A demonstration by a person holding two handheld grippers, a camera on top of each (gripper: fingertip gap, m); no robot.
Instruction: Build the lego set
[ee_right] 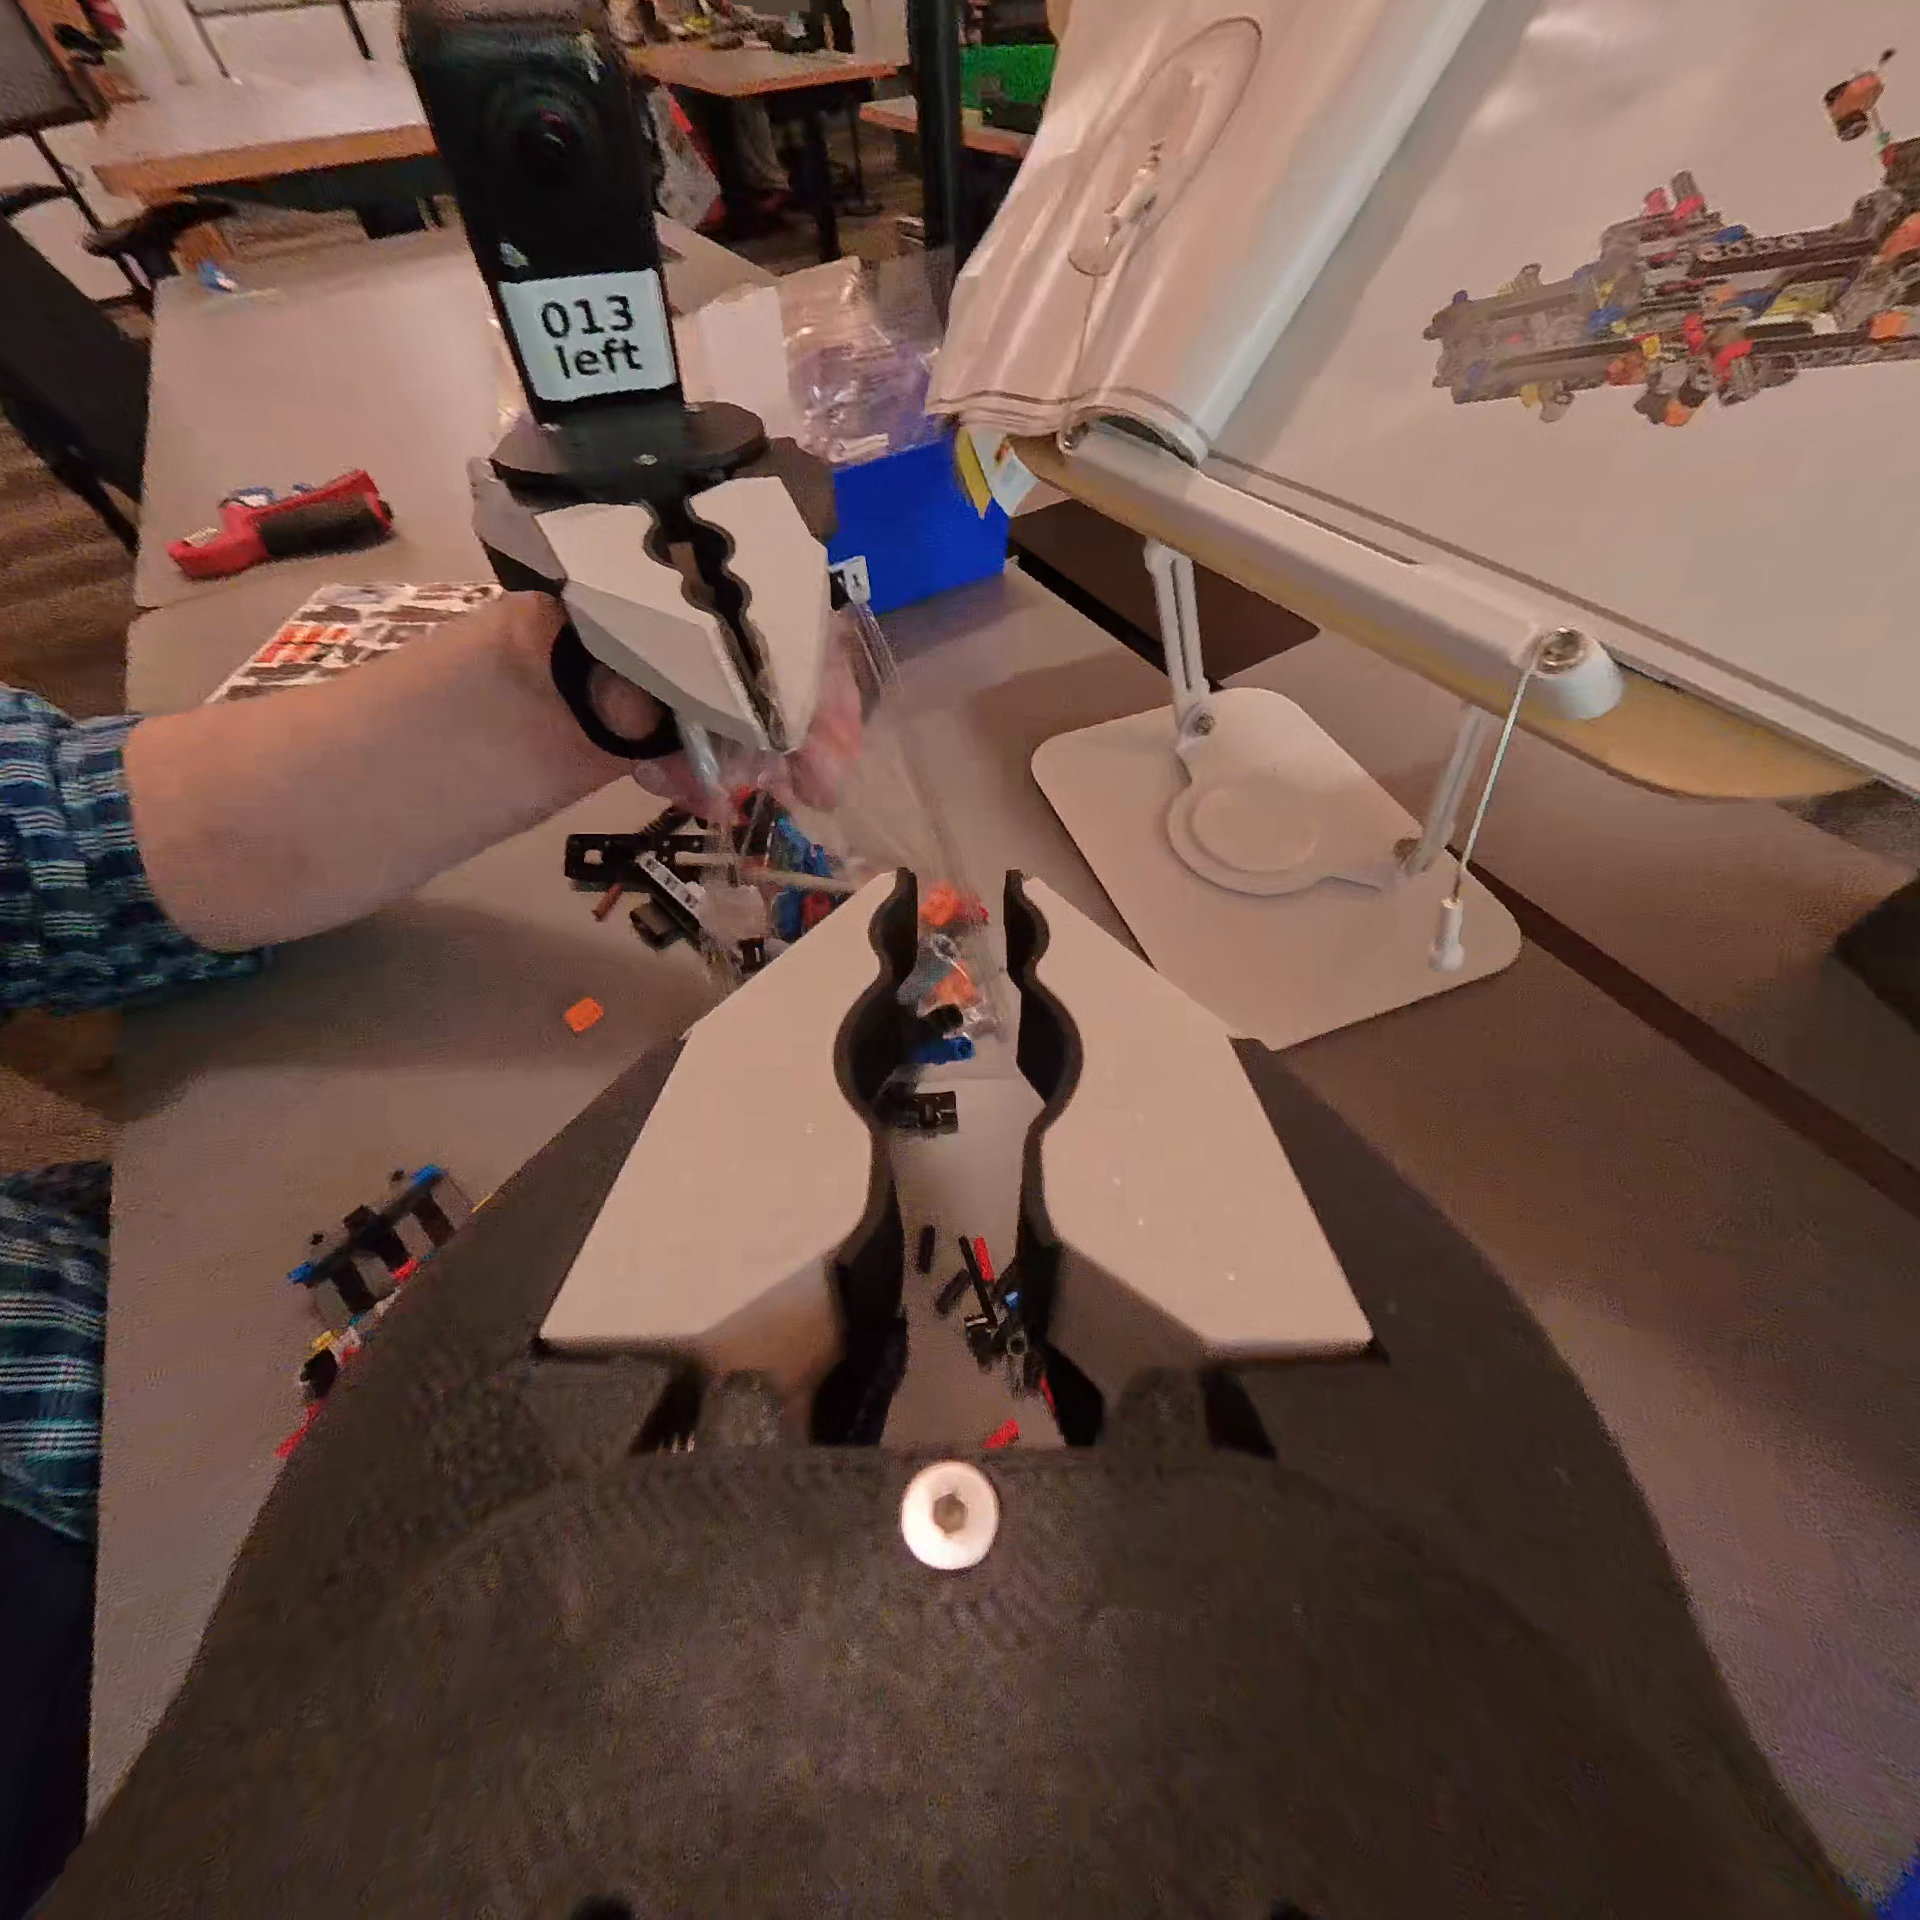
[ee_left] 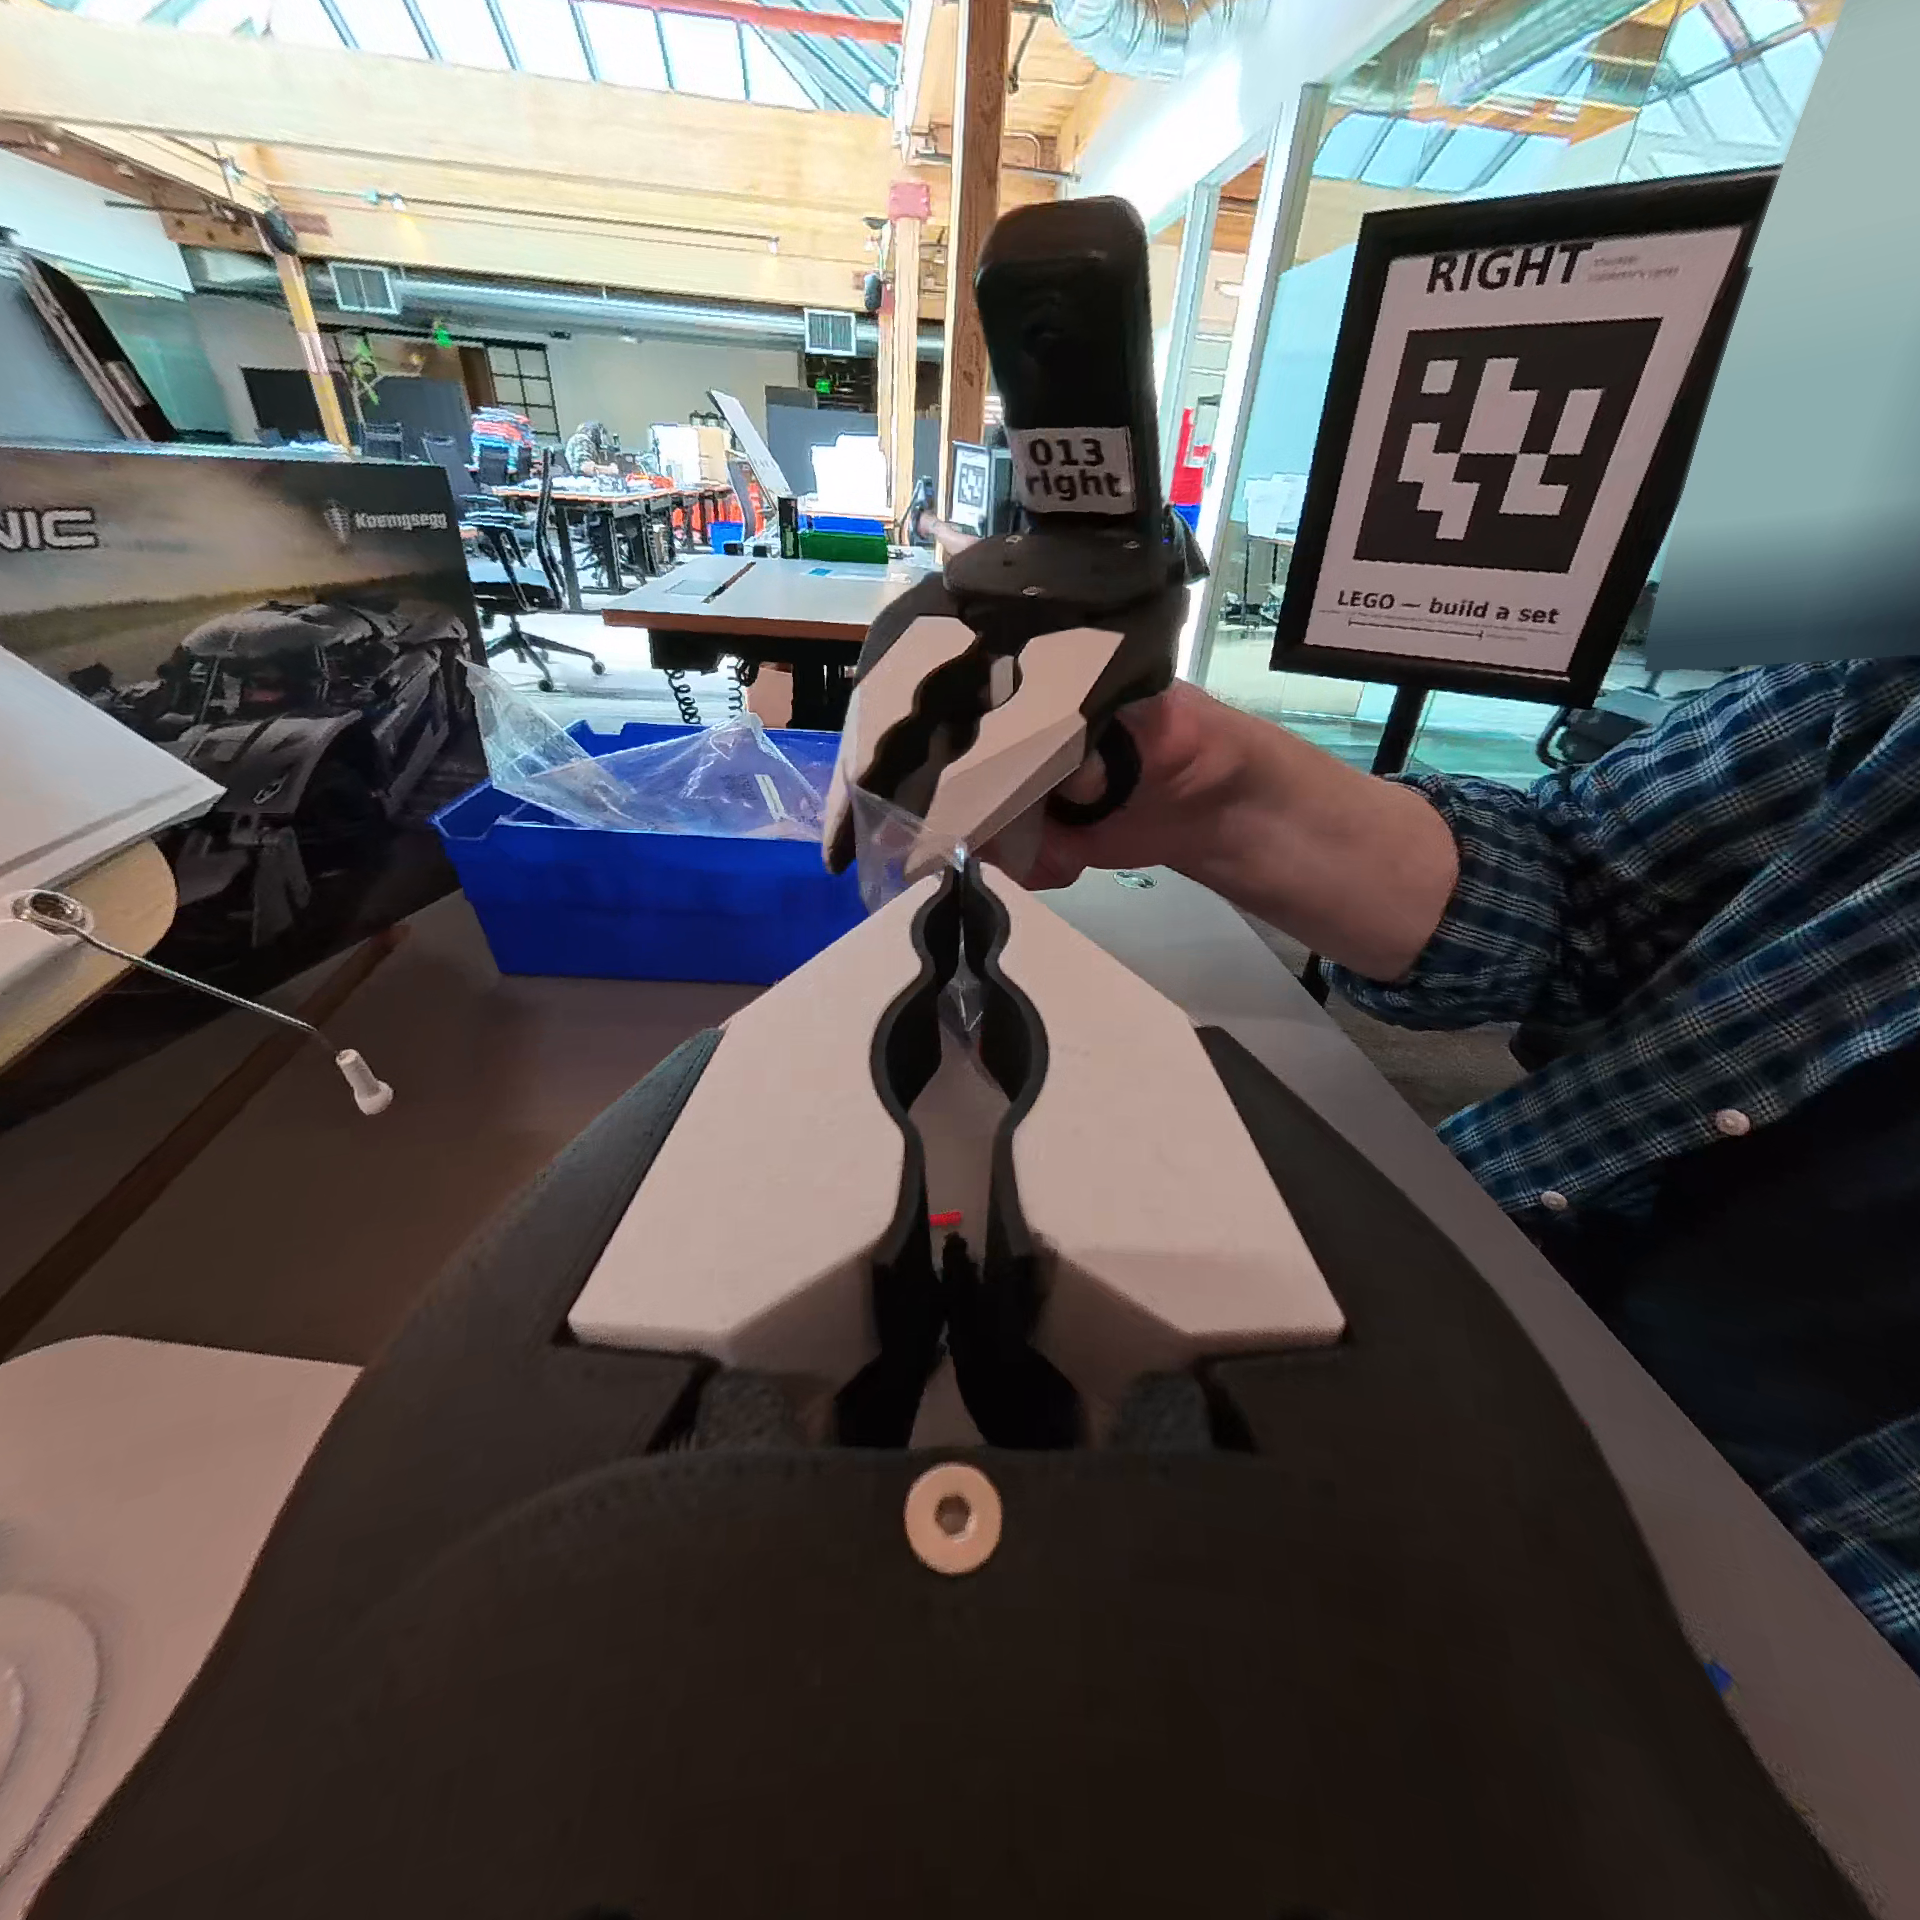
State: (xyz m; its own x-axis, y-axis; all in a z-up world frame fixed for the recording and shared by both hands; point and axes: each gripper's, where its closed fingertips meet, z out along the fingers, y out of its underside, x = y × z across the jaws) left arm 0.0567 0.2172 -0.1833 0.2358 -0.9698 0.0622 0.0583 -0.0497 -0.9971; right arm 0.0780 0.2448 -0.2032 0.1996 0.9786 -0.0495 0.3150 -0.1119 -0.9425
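My left gripper (ee_left: 956,883) is shut on the edge of a clear plastic bag (ee_left: 896,831). In the right wrist view the left gripper (ee_right: 774,732) holds this bag (ee_right: 940,966) up; it carries orange, blue and black lego pieces and hangs down over the table. My right gripper (ee_right: 958,883) is partly open, with the bag between its jaws; it also shows in the left wrist view (ee_left: 899,852) just above my left fingertips. Loose lego pieces (ee_right: 675,873) lie on the table beneath, and a small black assembly (ee_right: 374,1236) sits at the left.
A blue bin (ee_left: 644,883) with more bags stands behind, next to the lego box (ee_left: 260,675). The instruction booklet (ee_right: 1558,364) rests on a white stand (ee_right: 1278,831) at the right. A framed sign (ee_left: 1507,436), a red tool (ee_right: 281,525) and a sticker sheet (ee_right: 343,634) are nearby. About 5 cm separates my left fingertips from my right. My left tips are roughly 25 cm from the small black assembly (ee_right: 374,1236).
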